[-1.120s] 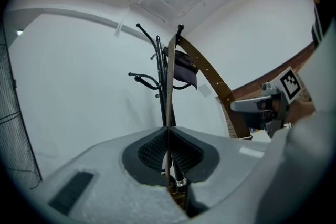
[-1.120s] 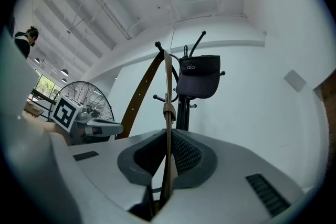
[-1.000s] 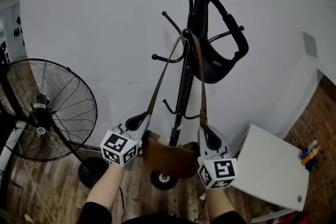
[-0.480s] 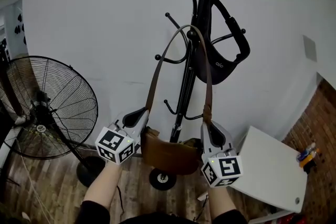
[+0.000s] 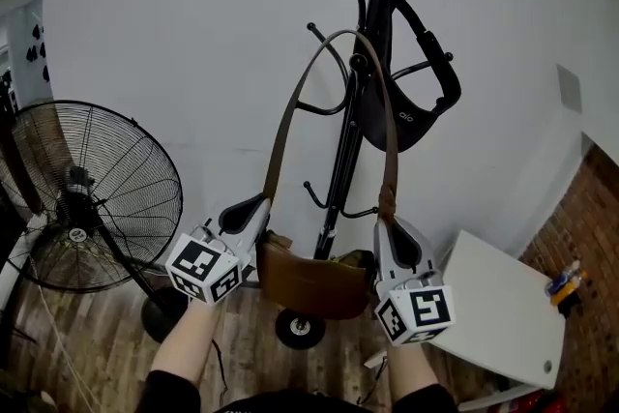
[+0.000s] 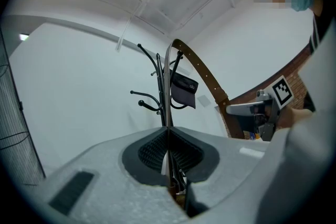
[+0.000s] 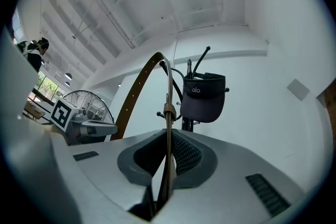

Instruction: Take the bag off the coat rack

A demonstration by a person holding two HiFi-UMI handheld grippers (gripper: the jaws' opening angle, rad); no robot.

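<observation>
Well, the brown leather satchel bag (image 5: 314,280) hangs between the left gripper (image 5: 256,208) and the right gripper (image 5: 387,229), its long flat strap (image 5: 282,131) rising from both and arching over an upper hook (image 5: 360,63) of the black metal coat rack (image 5: 340,179) above them. Each gripper is pinched tight on one side of that strap, just above the bag. It looks soft, floppy and fairly light, so gripping both strap ends low should steady it.

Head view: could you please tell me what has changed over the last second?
The left gripper and right gripper rose, lifting the brown bag; its strap went slack and now arches above the hook it hung from. Both stay shut on the strap; the coat rack, visor and fan are unmoved.
</observation>
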